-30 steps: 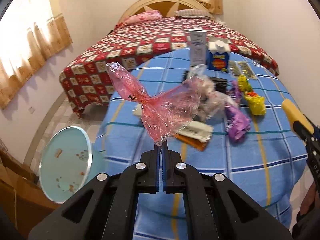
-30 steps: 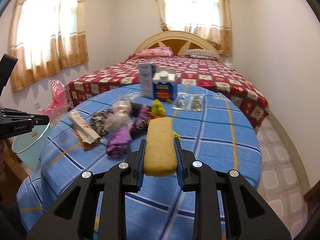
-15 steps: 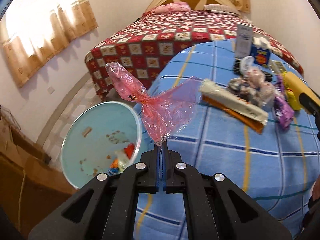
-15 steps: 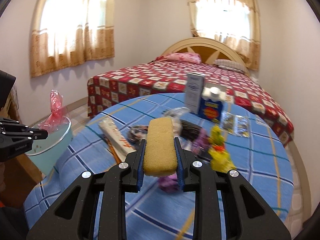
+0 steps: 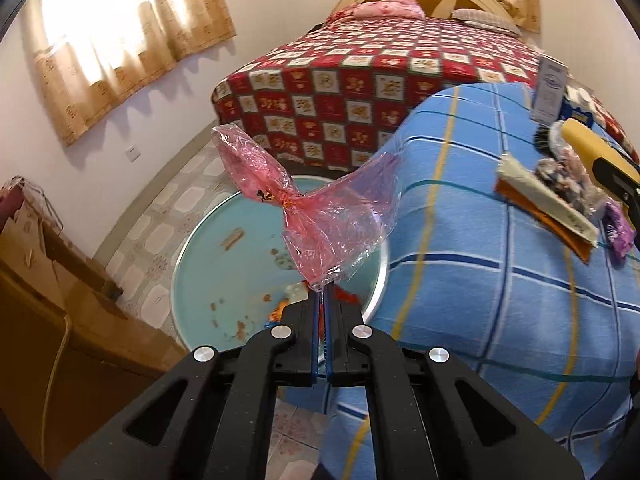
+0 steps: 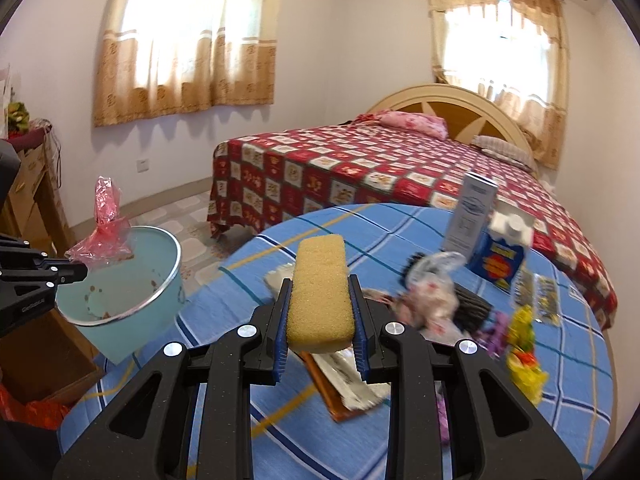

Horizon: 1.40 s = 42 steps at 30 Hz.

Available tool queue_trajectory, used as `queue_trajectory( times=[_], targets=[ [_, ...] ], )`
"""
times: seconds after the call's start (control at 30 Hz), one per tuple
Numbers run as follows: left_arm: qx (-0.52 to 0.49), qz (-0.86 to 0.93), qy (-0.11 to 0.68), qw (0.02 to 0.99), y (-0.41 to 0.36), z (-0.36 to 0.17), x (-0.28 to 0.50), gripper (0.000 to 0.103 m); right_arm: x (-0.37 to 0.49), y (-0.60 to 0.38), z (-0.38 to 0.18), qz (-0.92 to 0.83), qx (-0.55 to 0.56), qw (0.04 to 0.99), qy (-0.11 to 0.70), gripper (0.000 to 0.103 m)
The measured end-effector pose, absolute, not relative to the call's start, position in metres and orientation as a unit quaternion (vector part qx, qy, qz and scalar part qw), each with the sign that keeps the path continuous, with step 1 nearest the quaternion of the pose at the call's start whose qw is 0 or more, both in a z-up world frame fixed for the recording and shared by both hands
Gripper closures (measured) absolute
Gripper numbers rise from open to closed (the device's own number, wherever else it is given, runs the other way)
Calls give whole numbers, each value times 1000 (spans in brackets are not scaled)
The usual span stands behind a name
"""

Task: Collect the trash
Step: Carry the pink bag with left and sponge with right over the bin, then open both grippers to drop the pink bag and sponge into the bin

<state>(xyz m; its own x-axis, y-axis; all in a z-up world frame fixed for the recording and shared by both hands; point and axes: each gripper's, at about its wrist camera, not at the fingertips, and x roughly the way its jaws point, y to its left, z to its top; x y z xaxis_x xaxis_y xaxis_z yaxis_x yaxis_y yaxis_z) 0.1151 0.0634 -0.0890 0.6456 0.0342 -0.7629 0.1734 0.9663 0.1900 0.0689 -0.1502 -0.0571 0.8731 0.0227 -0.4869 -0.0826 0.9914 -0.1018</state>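
Observation:
My left gripper (image 5: pixel 321 294) is shut on a crumpled pink plastic bag (image 5: pixel 320 216), holding it over the open pale blue bin (image 5: pixel 192 264) beside the table. The right wrist view shows the same bag (image 6: pixel 105 226) above the bin (image 6: pixel 132 312), with the left gripper (image 6: pixel 82 270) at the left edge. My right gripper (image 6: pixel 320 304) is shut on a yellow sponge (image 6: pixel 320 292) above the blue checked tablecloth (image 6: pixel 400 232). Loose trash lies on the table: a flat wrapper (image 6: pixel 344 380), a clear crumpled bag (image 6: pixel 432 296), a yellow wrapper (image 6: pixel 524 360) and purple wrappers (image 6: pixel 494 330).
A white carton (image 6: pixel 470 212) and a blue carton (image 6: pixel 500 256) stand at the table's far side. A bed with a red checked cover (image 6: pixel 360 168) lies behind. A cardboard box (image 5: pixel 52 280) and wooden furniture (image 6: pixel 32 192) stand left of the bin.
My left gripper has carried the pink bag leftwards off the table until it hangs over the bin. The right gripper with the sponge has swung left too, bringing the bin into its view.

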Motion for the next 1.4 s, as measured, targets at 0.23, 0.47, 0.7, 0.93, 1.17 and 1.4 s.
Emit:
queue_trajectory(
  times=[0.23,0.47,0.7,0.93,1.17,1.4],
  targets=[
    [115,-17,427,897,90,-93,120,102,91,-118,-62,53,-78,962,256,76],
    [106,1,435,894,112,-96,124,102,106,-88,-65,77,-91,959,259,76],
    [102,10,442,891,129,-98,127,102,119,-61,-69,98,-105,954,263,76],
    [100,15,451,887,139,-101,131,102,128,-38,-72,115,-117,950,267,76],
    [95,19,460,883,148,-105,136,102,134,-21,-73,126,-128,946,269,76],
    [90,19,459,884,152,-104,137,102,138,-13,-75,132,-130,945,270,76]
  ],
)
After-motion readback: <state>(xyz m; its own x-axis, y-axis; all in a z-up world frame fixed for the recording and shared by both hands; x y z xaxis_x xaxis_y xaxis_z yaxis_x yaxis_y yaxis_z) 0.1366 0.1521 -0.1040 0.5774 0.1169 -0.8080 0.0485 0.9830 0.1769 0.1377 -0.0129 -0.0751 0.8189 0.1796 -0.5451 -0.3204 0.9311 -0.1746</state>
